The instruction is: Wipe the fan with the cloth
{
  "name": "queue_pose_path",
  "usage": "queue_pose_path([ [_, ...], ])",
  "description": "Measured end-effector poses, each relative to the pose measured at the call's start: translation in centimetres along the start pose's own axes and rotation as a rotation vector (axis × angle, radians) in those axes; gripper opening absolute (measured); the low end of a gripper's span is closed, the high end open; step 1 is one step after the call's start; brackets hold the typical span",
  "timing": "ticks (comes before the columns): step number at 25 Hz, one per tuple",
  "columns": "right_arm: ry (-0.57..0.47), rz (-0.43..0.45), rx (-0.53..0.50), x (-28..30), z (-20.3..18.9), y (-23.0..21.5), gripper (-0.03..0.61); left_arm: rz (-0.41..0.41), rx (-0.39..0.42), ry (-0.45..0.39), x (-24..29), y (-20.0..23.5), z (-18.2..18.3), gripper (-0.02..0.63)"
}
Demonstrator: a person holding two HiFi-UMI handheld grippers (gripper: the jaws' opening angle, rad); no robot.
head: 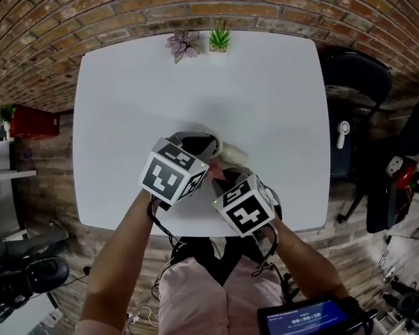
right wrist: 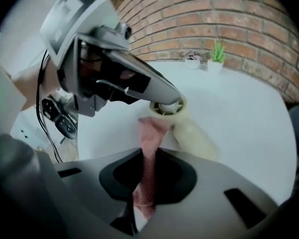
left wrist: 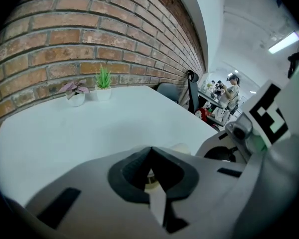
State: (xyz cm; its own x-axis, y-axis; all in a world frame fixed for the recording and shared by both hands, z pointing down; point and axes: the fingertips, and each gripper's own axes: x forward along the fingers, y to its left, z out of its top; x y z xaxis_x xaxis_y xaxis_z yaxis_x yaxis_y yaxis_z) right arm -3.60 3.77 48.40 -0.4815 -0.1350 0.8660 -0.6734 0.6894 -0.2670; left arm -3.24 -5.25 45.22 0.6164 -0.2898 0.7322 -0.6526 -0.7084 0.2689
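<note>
**A:** Where is the fan?

**B:** The fan (right wrist: 192,133) lies on its side on the white worktop (head: 126,103), directly in front of me.

**A:** What does your left gripper do?

**B:** My left gripper (left wrist: 150,157) is closed on the fan. In the right gripper view I see its jaws pinching the round ribbed end.

**A:** And the right one?

**B:** My right gripper (right wrist: 148,159) is clamped on the pink cloth (right wrist: 150,143). The cloth stands out from the jaws toward the fan. Its free end reaches the fan just beside the ribbed end and seems to touch it.

**A:** Is anything else near the fan?

**B:** Nothing near. Two small plants (head: 201,42) stand well beyond the fan, at the far side of the worktop.
</note>
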Motion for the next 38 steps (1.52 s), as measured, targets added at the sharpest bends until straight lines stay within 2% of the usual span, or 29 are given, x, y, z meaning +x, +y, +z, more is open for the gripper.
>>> queue_pose_path([
  [5, -0.037, 0.147, 0.292, 0.6, 0.2, -0.4, 0.04, -0.001, 0.027, 0.011, 0.0, -0.1, 0.0, 0.012],
  [8, -0.076, 0.261, 0.514, 0.9, 0.4, -0.8, 0.04, -0.009, 0.031, 0.016, 0.1, -0.1, 0.1, 0.012],
  [12, -0.207, 0.388, 0.811, 0.6, 1.2, -1.7, 0.04, -0.018, 0.036, 0.019, 0.1, -0.1, 0.1, 0.012],
  [16, -0.312, 0.459, 0.999, 0.7, 1.4, -2.0, 0.038, -0.019, 0.039, 0.026, 0.1, -0.1, 0.0, 0.012],
  [20, -0.387, 0.49, 1.084, 0.9, 1.7, -2.3, 0.037, -0.019, 0.049, 0.031, 0.1, -0.1, 0.0, 0.011],
  [24, -0.419, 0.502, 1.14, 0.7, 1.7, -2.6, 0.037, -0.021, 0.064, 0.04, 0.1, -0.2, 0.0, 0.011],
  [32, -0.45, 0.486, 1.21, -0.3, 0.4, -4.5, 0.035, -0.04, 0.062, 0.045, 0.6, -0.8, 0.2, 0.011],
  [38, -0.438, 0.468, 1.211, -0.6, -0.1, -5.4, 0.035, -0.047, 0.061, 0.053, 0.6, -0.6, -0.1, 0.011],
])
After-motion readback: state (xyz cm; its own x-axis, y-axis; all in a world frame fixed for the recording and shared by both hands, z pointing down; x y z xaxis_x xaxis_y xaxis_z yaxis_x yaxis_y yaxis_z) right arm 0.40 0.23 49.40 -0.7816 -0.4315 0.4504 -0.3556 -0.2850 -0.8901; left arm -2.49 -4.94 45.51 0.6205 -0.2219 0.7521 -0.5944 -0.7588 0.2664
